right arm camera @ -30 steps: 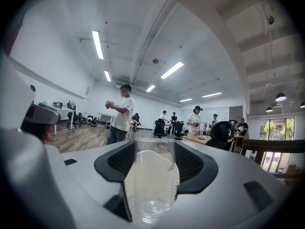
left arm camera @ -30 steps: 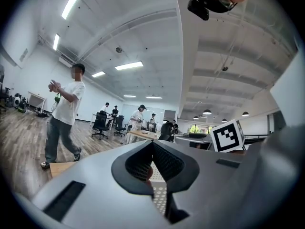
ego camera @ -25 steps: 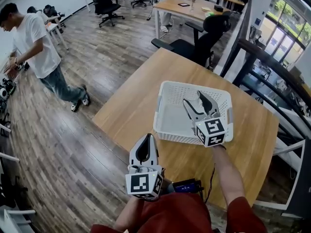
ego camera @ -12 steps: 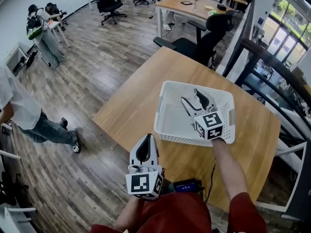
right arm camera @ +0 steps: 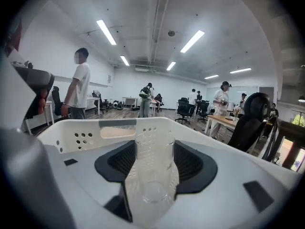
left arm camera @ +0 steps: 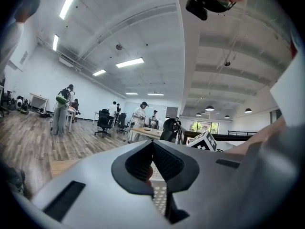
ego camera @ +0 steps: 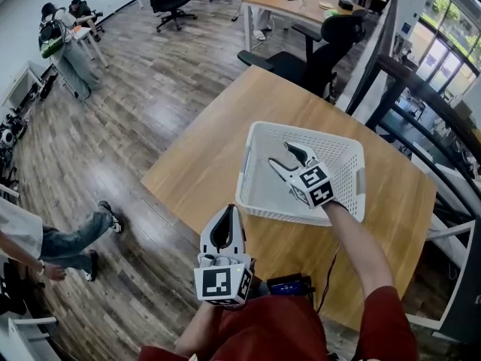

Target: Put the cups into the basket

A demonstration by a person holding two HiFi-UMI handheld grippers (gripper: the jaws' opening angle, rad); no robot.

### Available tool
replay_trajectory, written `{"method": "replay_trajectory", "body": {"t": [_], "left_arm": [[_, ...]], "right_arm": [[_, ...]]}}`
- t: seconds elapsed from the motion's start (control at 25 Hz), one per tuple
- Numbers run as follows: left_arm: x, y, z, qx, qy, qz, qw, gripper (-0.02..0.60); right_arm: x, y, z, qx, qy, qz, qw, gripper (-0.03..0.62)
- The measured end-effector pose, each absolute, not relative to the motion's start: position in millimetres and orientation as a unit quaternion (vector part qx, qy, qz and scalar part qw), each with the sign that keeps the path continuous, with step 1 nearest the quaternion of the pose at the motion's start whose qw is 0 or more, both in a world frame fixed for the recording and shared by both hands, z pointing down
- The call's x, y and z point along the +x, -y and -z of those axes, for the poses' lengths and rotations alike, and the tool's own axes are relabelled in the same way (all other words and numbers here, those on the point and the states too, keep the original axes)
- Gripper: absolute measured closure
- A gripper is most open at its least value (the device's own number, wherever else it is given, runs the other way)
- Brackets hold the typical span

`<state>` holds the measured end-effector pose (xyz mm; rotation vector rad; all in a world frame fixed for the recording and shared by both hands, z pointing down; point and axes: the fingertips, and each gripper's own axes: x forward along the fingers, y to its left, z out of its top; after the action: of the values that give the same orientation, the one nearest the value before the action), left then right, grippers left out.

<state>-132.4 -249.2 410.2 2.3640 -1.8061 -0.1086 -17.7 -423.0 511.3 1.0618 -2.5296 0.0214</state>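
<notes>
Evidently the right gripper point(ego camera: 285, 156) is clamping a clear, smooth-walled drinking cup point(right arm camera: 153, 161) by its sides, low between the walls of the white perforated plastic basket point(ego camera: 301, 129) that is sitting on the light wooden table point(ego camera: 195, 156). The left gripper point(ego camera: 228, 215) is waiting near the person's body with its jaws together on nothing. The cup is probably behaving as light, slick and easily cracked or squeezed out of shape. A moderate pinch across its mid-wall is looking like the safest hold, rather than one at the thin rim.
</notes>
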Motion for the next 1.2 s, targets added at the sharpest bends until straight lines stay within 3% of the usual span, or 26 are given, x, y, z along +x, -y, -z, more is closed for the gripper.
{"method": "replay_trajectory", "body": {"t": [0.56, 1.2], "left_arm": [[-133, 257, -422, 0.785, 0.611, 0.027, 0.1, 0.575], [-128, 260, -427, 0.788, 0.606, 0.022, 0.104, 0.575]], "right_arm": [[-26, 414, -577, 0.304, 0.897, -0.016, 0.321, 0.341], [-11, 418, -593, 0.311, 0.888, -0.043, 0.336, 0.342]]}}
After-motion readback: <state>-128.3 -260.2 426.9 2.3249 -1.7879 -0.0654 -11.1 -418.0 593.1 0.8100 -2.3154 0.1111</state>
